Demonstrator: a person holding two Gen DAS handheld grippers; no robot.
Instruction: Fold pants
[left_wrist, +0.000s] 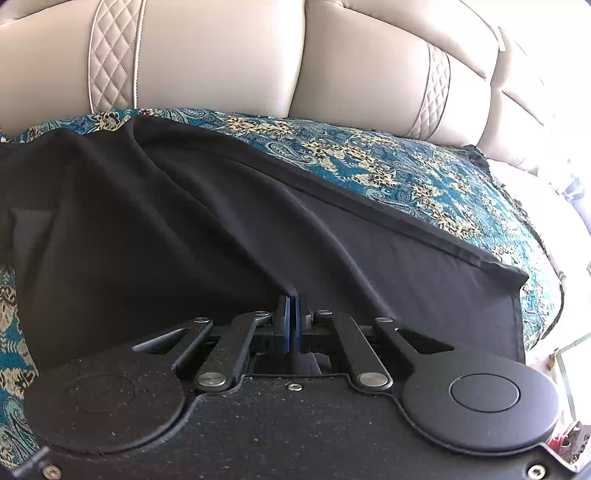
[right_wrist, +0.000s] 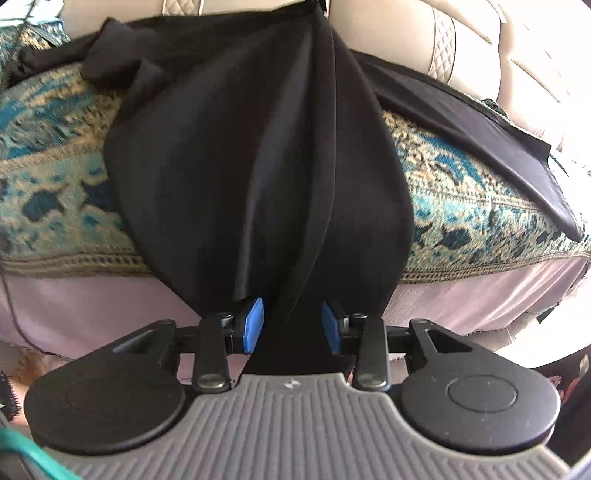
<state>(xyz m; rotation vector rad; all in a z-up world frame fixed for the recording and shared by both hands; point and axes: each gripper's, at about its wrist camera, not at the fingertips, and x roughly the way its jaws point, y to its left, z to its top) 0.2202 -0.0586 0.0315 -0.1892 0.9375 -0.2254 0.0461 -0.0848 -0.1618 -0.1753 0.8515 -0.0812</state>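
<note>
The black pants (left_wrist: 207, 221) lie spread over a teal and gold patterned cover (left_wrist: 388, 155) on a bed, with a cream padded headboard (left_wrist: 221, 55) rising behind. One hemmed edge runs slantwise across the cover toward the right in the left wrist view.

The left gripper (left_wrist: 293, 314) has its blue pads pressed tight together, and a ridge of the black cloth rises right at their tips (it looks pinched there, the fabric pulled up into a fold from that spot).

The right gripper (right_wrist: 291, 325) stands about half apart, its blue fingers (right_wrist: 253, 325) on either side of a hanging bunch of the pants (right_wrist: 258, 166). The cloth passes down between them and fans out above, draped over the bed's edge. Whether the pads actually press on it, I cannot tell; a gap shows by the left pad.
</note>
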